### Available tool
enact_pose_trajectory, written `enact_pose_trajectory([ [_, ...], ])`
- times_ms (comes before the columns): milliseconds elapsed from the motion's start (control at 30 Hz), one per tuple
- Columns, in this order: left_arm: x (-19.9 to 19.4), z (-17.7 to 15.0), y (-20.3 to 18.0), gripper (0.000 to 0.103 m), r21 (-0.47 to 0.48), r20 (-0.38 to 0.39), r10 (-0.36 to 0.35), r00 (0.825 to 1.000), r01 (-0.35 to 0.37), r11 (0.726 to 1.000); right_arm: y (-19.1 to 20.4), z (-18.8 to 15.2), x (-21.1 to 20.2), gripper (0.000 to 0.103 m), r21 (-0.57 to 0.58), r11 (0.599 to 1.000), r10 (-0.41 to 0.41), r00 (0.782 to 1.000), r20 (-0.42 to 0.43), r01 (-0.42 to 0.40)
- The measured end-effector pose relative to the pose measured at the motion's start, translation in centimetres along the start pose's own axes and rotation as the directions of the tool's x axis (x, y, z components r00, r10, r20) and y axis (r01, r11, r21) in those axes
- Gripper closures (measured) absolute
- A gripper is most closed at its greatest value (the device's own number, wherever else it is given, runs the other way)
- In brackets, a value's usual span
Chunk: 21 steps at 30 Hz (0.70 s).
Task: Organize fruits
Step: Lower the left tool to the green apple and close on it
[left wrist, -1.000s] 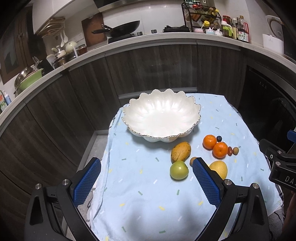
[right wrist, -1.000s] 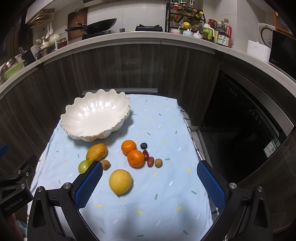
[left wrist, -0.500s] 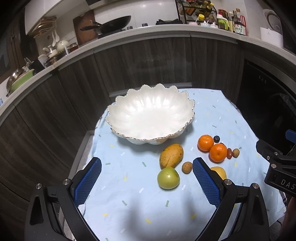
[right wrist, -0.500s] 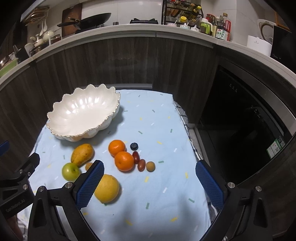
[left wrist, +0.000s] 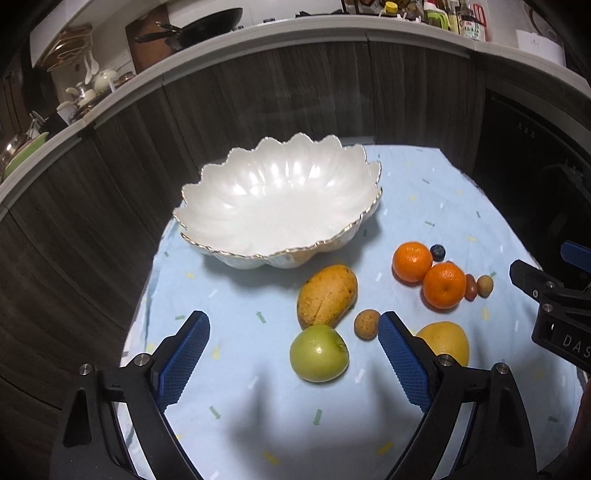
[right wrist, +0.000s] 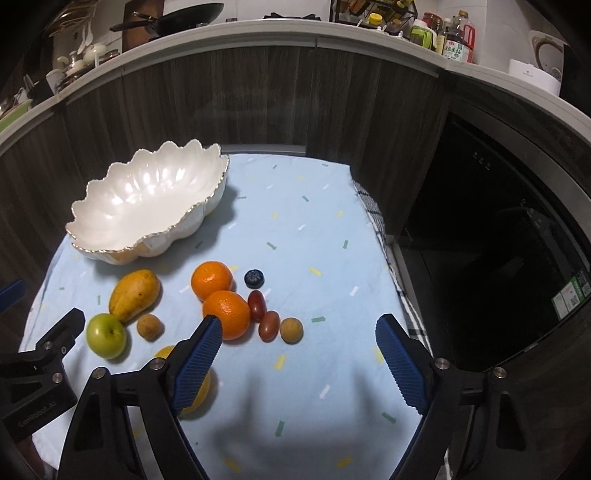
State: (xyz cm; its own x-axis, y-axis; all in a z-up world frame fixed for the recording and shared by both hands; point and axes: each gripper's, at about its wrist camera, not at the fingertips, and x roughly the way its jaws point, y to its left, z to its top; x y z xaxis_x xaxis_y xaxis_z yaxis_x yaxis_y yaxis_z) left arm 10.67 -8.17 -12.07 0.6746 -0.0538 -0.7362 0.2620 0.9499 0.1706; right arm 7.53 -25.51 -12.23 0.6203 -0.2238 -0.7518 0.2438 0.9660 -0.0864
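A white scalloped bowl [left wrist: 229, 199] [right wrist: 110, 206] stands empty at the back of a light blue cloth. In front of it lie a mango [left wrist: 327, 295] [right wrist: 135, 294], a green apple [left wrist: 318, 352] [right wrist: 106, 335], two oranges [left wrist: 443, 285] [right wrist: 226, 314], a yellow citrus [left wrist: 445, 341] partly behind a finger, a blueberry [right wrist: 254, 278], two red grape tomatoes [right wrist: 268, 325] and two small brown fruits [right wrist: 291, 330]. My left gripper [left wrist: 293, 354] is open above the cloth, the apple between its fingers. My right gripper [right wrist: 299, 363] is open and empty, just short of the oranges.
The blue cloth [right wrist: 314, 229] covers a small table with dark cabinets behind and a dark appliance [right wrist: 498, 258] on the right. A worktop above holds a pan [left wrist: 199, 27], bottles [right wrist: 456, 40] and dishes. The cloth falls off at the left and right edges.
Both grippers have moved forward and lower toward the fruit. The apple now sits between the left fingers; the oranges are closer to the right gripper's left finger. Both stay open.
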Motion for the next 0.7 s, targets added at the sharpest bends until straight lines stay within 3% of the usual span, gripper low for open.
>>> enact_pose_trajectory([
  [133, 1.5, -0.5, -0.5, 0.016, 0.01, -0.023, -0.002, 1.0, 0.002, 1.0, -0.1, -0.4, 1.5, 0.03, -0.01, 1.0, 0.007, 1.0, -0.011, -0.008],
  [367, 3.4, -1.3, -0.8, 0.018, 0.004, -0.05, -0.001, 0.999, 0.001, 1.0, -0.2, -1.2, 4.0, 0.039, -0.018, 1.0, 0.019, 0.999, -0.038, -0.02],
  [700, 5.9, -2.3, -1.4, 0.031, 0.005, -0.114, -0.015, 0.993, 0.015, 1.0, -0.4, -1.7, 6.6, 0.055, -0.011, 1.0, 0.029, 0.997, -0.067, -0.03],
])
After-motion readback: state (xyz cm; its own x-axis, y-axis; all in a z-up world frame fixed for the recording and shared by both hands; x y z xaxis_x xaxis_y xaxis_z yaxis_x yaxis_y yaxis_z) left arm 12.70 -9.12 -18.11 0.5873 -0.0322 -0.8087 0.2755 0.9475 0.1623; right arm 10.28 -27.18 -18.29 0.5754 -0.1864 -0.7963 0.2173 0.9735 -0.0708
